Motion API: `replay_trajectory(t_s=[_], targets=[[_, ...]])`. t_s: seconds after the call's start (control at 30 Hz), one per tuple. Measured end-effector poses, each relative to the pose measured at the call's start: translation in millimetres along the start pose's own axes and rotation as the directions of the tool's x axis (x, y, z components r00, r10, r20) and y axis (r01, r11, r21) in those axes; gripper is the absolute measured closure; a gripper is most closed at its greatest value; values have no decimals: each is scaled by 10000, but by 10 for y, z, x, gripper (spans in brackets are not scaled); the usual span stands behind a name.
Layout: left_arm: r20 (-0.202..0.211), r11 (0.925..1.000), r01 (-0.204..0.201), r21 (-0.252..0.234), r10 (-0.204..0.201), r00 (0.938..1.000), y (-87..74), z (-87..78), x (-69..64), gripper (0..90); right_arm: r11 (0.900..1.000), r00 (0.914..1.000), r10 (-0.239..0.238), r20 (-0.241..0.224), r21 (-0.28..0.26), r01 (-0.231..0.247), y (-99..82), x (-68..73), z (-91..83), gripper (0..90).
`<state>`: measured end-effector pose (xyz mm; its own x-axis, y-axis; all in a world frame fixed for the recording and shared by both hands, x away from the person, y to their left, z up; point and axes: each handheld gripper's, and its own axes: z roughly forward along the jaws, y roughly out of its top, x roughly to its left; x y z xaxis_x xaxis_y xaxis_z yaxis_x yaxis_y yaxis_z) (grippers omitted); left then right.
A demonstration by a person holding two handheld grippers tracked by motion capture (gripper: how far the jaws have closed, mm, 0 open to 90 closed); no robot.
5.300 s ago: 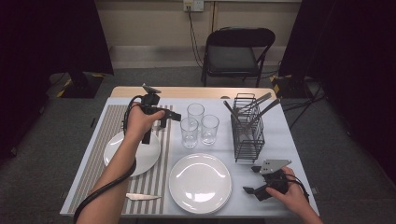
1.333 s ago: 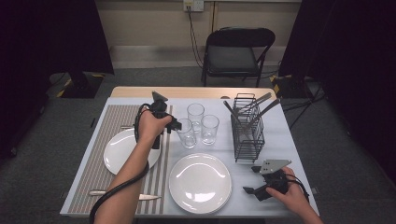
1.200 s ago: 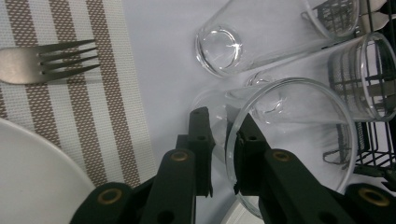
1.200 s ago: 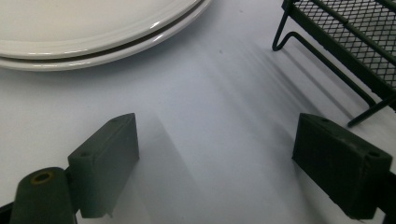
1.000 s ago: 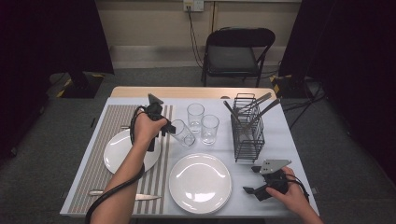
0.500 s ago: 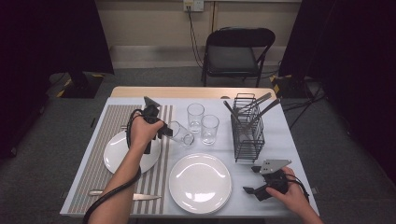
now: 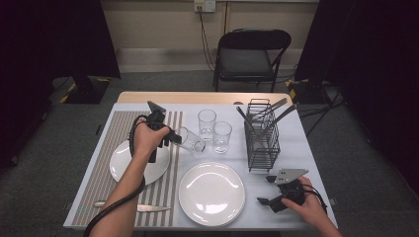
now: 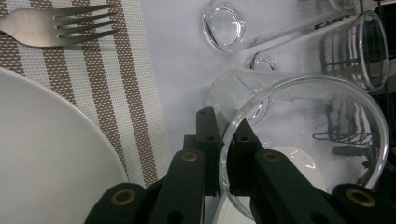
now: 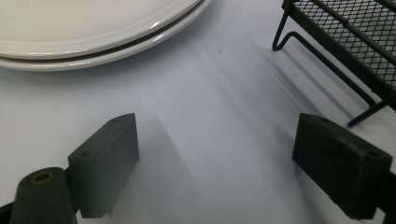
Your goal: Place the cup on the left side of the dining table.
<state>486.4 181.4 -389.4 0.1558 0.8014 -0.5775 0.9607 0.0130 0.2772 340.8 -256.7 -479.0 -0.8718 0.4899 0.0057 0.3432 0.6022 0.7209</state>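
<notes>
**Left gripper clamps tilted glass, right sits wide open**

We see a white table (image 7: 296,148) with a striped placemat (image 7: 108,148) on its left half, grey floor around it, dark curtains both sides, a black folding chair (image 7: 249,57) at 12 o'clock beyond the far edge.

We note the left gripper (image 7: 168,138) pinched tight on the rim wall of a glass (image 7: 190,140), one jaw inside, one outside; the glass is tilted, nearly on its side, above the cloth just right of the placemat, near table centre. Two upright glasses (image 7: 213,129) stand just beside it at 3 o'clock. A small plate (image 7: 126,165) sits at 7 o'clock of the held glass, a large plate (image 7: 211,193) at 5 o'clock, a fork (image 8: 56,25) on the placemat.

The right gripper (image 7: 272,191) rests near the front edge, jaws wide apart, nothing between them. The wire rack (image 7: 262,140) is at its 12 o'clock, the large plate at its 9 o'clock. A knife (image 7: 143,208) lies along the near edge. Bare cloth lies between plate and rack, and along the far edge.
</notes>
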Motion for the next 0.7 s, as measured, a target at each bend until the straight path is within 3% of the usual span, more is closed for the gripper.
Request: replay_trajectory(t_s=[0.7], targets=[[113,10000,-69,43,68,9999,-99,-334,-31,860,10000,10000,3,0,7,-3,1,0,0,133]])
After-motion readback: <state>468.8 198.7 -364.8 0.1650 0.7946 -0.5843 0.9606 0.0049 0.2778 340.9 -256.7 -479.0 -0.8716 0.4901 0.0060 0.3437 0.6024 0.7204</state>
